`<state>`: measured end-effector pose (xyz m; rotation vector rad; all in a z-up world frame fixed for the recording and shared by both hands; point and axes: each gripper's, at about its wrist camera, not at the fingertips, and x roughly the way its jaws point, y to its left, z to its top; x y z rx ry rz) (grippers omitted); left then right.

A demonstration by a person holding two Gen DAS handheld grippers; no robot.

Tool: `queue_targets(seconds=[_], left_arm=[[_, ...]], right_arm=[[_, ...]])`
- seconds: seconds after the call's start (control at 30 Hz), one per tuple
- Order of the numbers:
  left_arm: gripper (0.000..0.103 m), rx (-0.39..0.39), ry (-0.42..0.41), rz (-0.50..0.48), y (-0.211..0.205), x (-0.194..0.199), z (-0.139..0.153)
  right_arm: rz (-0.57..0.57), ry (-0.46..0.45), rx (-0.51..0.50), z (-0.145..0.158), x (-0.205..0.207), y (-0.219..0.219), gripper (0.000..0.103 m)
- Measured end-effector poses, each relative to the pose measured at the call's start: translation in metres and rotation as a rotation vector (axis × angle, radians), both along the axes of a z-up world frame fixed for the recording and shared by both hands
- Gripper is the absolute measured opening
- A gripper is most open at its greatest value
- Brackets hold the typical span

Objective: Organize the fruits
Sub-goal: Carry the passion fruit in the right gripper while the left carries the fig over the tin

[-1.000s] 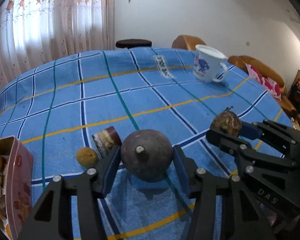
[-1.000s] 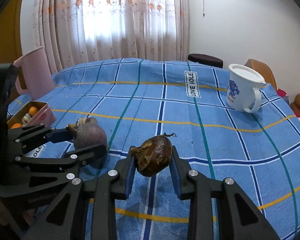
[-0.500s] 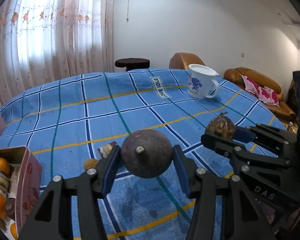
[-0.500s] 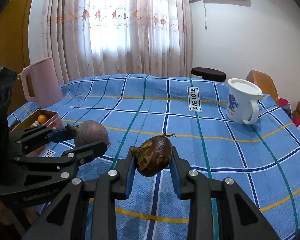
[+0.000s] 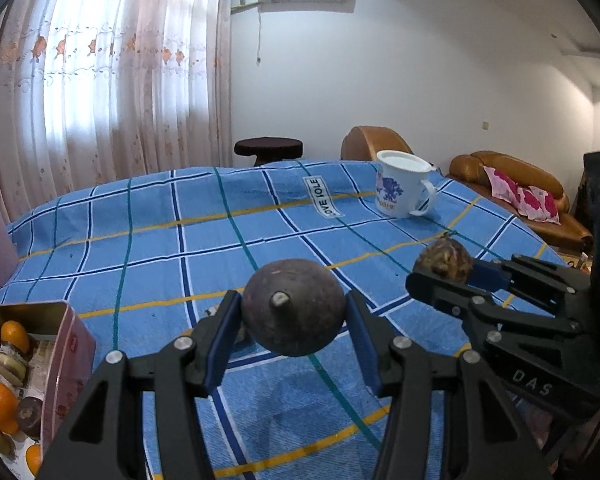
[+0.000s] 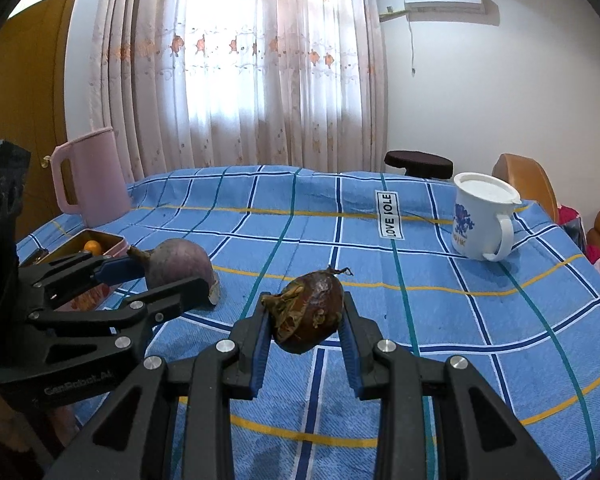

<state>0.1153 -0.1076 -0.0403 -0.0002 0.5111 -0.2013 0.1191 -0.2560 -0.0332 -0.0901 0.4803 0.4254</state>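
Note:
My left gripper [image 5: 294,312] is shut on a round dark purple fruit [image 5: 294,306] and holds it above the blue checked tablecloth; it also shows in the right wrist view [image 6: 178,264]. My right gripper [image 6: 306,318] is shut on a wrinkled brown fruit [image 6: 308,310] and holds it above the cloth; this fruit also shows in the left wrist view [image 5: 444,260]. A pink tin [image 5: 66,356] with oranges and other fruit stands at the lower left, below and left of the left gripper.
A white mug [image 6: 482,216] with a blue print stands at the far right of the table. A pink jug [image 6: 90,176] stands at the far left behind the tin [image 6: 112,242]. A brown sofa [image 5: 512,196] and a dark stool [image 5: 268,148] lie beyond the table.
Both grippers have risen with their fruits; the views tilt up, showing more wall. The small fruit and cake piece on the cloth have slipped behind the left gripper.

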Motion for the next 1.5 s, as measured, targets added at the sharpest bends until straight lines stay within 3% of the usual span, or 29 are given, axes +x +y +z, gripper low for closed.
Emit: queue_targets(seconds=[1.0, 1.5], left_arm=[[0.055, 0.016, -0.149, 0.037, 0.001, -0.026, 0.011], [0.055, -0.013, -0.134, 0.048, 0.018, -0.033, 0.013]], right_arm=[[0.002, -0.121, 0.022, 0.009, -0.023, -0.002, 0.033], [0.018, -0.128, 0.004, 0.011, -0.026, 0.010, 0.033]])
